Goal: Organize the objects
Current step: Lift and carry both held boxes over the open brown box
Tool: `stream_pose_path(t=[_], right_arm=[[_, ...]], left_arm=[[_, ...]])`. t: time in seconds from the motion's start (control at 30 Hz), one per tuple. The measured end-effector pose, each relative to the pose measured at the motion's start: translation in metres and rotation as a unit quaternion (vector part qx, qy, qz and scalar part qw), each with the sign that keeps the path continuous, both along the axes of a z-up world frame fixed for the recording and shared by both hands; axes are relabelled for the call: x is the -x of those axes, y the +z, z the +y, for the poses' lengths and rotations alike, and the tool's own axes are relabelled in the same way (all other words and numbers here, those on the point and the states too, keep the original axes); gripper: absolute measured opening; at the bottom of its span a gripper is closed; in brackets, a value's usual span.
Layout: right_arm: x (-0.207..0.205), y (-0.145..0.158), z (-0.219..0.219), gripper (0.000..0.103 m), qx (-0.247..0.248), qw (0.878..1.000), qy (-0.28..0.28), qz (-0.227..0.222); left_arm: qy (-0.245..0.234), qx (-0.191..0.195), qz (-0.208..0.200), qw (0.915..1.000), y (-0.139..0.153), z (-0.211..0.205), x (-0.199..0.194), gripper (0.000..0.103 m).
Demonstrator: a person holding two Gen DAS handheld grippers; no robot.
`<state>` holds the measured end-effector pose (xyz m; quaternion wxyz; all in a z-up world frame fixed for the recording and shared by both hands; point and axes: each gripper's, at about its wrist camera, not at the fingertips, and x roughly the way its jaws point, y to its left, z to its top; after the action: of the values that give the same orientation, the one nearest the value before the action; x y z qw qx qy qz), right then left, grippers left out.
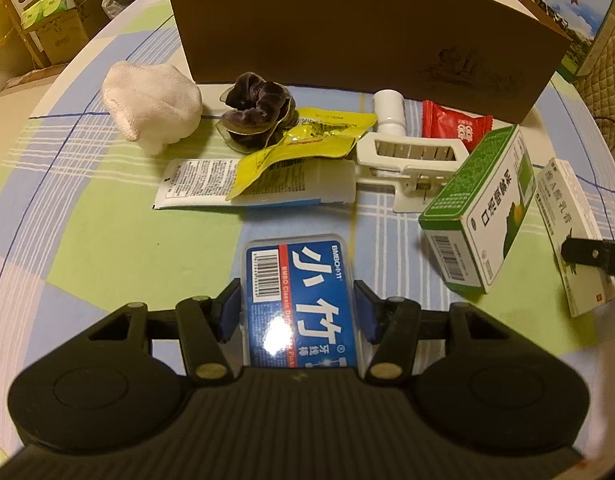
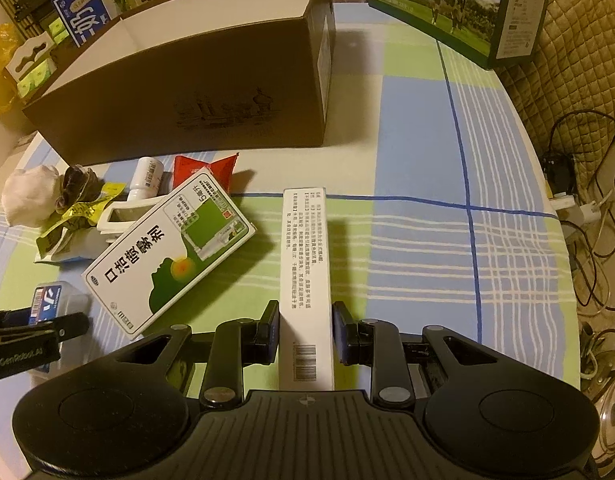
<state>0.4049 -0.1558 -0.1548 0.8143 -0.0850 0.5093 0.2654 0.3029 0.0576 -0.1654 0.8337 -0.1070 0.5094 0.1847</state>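
With both tools loaded, I have the left gripper [image 1: 297, 308] closed on a clear plastic floss-pick case with a blue label [image 1: 299, 292], its 2 fingers [image 1: 230, 310] pressing the long sides, the case jutting forward past the tips. My right gripper [image 2: 304, 330] holds a long white carton with fine print [image 2: 306, 280] the same way, clamped near its barcode end.

Ahead of both sets of fingers stands the big brown cardboard box [image 2: 211, 96], which I judge to be the drop target. To do this step well, I should lift each item clear of the clutter, carry it over the near wall and release only once inside; 1 at a time seems safer.

From the left wrist I see the pile beyond the tips: a white knitted cloth bundle [image 1: 153, 106], a dark velvet scrunchie [image 1: 257, 98], yellow foil sachets [image 1: 303, 140], a white plastic clip holder [image 1: 411, 156]. Only the right wrist shows the green-and-white medicine carton [image 2: 167, 248] face-up, left of its fingers, plus the box's open top and bare checked bench [image 2: 427, 240] to the right.
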Motion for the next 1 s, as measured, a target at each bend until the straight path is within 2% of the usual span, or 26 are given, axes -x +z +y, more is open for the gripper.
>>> stream_pose_path(t=[0.57, 1.0], right_arm=[[0.008, -0.003, 0.001, 0.023, -0.01, 1.0, 0.007, -0.009], [0.031, 0.013, -0.008, 0.023, -0.021, 1.0, -0.016, -0.01]], left_arm=[[-0.009, 0.013, -0.001, 0.9999, 0.002, 0.017, 0.007, 0.052], [-0.019, 0.03, -0.004, 0.9994, 0.008, 0.032, 0.011, 0.052]])
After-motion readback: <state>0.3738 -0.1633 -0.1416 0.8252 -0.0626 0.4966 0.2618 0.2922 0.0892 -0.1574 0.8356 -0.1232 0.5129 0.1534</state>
